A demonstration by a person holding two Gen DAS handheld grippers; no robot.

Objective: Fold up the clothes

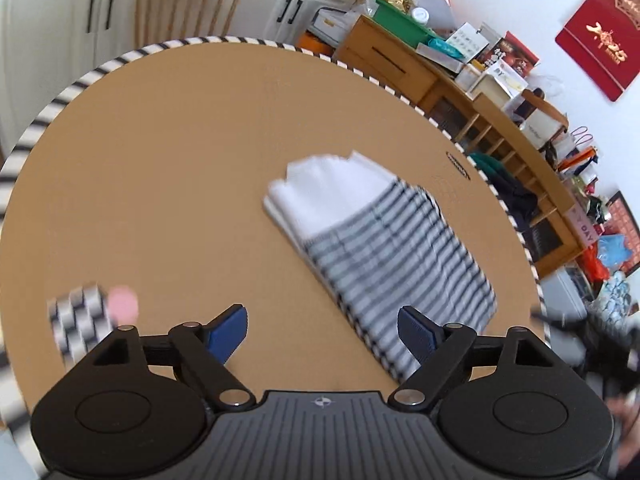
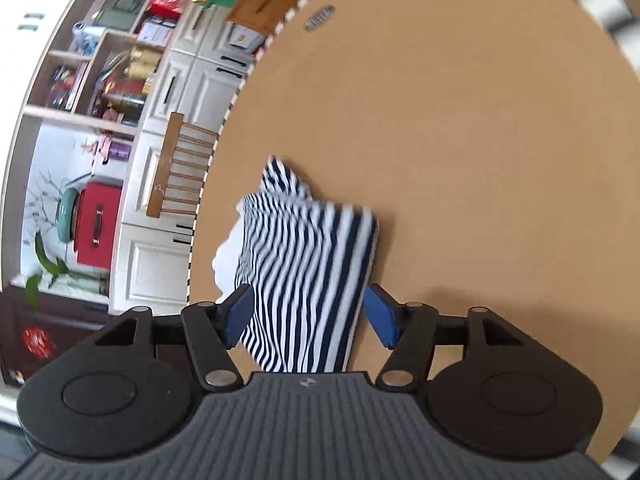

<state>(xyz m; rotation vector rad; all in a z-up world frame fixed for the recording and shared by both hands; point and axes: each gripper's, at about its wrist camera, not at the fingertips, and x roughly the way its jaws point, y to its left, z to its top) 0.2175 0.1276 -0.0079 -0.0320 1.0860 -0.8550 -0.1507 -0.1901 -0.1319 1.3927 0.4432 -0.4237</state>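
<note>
Round tan table (image 1: pixel 160 168) edged in black-and-white stripe, wooden spindle-back chair (image 1: pixel 192 0) tucked behind it against white panelled cabinets (image 1: pixel 92 8). Cluttered wooden sideboard (image 1: pixel 472 92) along a white wall, red hanging (image 1: pixel 600 36) above. Open shelves (image 2: pixel 104 60) packed with boxes, daylight throughout.

A: Both fisheye views are bright with even daylight. The round table (image 1: pixel 160 160) bows strongly toward the frame edges.

B: Motion blur smears the striped garment (image 2: pixel 304 264) and the table's striped rim. A soft shadow falls right of the garment.
</note>
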